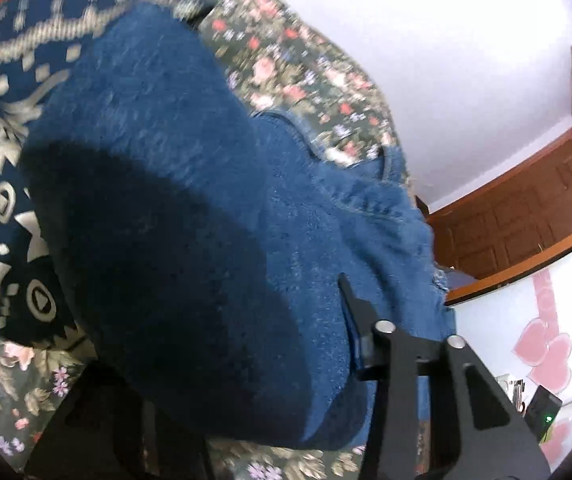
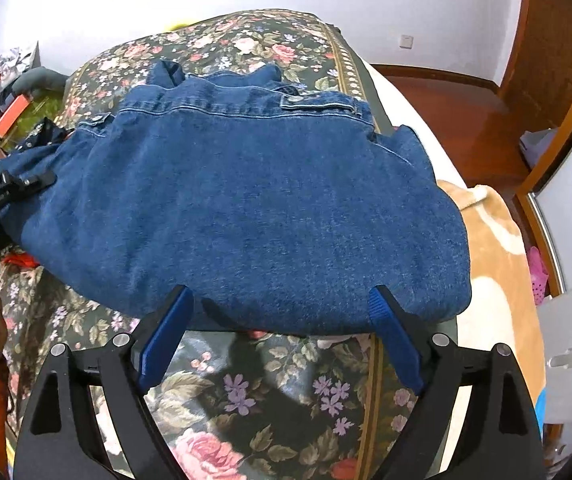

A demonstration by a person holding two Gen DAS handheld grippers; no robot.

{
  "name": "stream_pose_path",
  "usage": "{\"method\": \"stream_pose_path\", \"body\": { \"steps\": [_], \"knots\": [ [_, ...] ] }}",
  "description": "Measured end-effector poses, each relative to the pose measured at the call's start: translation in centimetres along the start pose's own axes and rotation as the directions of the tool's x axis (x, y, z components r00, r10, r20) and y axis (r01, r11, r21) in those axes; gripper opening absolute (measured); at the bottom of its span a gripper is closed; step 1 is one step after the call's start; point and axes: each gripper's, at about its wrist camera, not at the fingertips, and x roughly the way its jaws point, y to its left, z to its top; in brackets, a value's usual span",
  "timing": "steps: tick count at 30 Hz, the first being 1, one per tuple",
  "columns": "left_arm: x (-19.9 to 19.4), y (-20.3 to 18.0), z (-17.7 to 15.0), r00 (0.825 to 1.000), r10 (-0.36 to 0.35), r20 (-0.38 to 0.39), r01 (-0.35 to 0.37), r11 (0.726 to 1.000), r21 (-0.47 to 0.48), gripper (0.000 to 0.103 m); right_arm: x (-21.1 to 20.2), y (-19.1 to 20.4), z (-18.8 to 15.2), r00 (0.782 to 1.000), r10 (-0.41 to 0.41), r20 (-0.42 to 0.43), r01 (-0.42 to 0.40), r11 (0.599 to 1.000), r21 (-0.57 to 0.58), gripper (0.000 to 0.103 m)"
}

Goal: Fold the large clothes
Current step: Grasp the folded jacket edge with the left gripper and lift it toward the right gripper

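Observation:
A blue denim garment (image 2: 245, 208) lies folded in a thick bundle on a floral bedspread (image 2: 245, 400). My right gripper (image 2: 281, 300) is open, its blue-padded fingers (image 2: 165, 340) spread just in front of the garment's near edge, holding nothing. My left gripper (image 2: 9, 188) shows at the garment's left end. In the left wrist view the denim (image 1: 205, 200) fills the frame. One left finger (image 1: 356, 328) presses against the cloth; the other is hidden under the fabric, so its hold is unclear.
A navy patterned knit (image 1: 1, 160) lies beside the denim. A tan blanket (image 2: 494, 264) hangs at the bed's right edge. Clutter (image 2: 9, 92) sits at the far left. A wooden door (image 2: 546, 60) and white walls surround the bed.

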Motion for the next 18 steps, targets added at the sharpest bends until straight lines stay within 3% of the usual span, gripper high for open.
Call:
{"method": "stream_pose_path", "body": {
  "steps": [5,10,14,18],
  "knots": [
    [-4.4,-4.9,-0.1,0.994,-0.042,0.104,0.028,0.991,0.13,0.034,-1.5,1.5,-0.1,1.0,0.011,0.017,-0.011,1.0,-0.027,0.087],
    [-10.3,-9.2,-1.0,0.97,-0.123,0.209,0.068,0.966,0.249,0.031,-3.1,4.0,-0.2,0.999,0.02,0.035,-0.016,0.993,-0.114,0.087],
    [-14.4,-9.9,-1.6,0.948,-0.126,0.294,0.03,0.95,0.31,0.031,-4.4,6.6,-0.2,0.997,0.053,0.062,-0.04,0.98,-0.195,0.087],
    [-16.5,-8.3,-1.8,0.941,-0.078,0.33,-0.024,0.956,0.292,0.03,-4.5,9.3,0.1,0.993,0.089,0.073,-0.068,0.966,-0.251,0.087]
  ]
}}
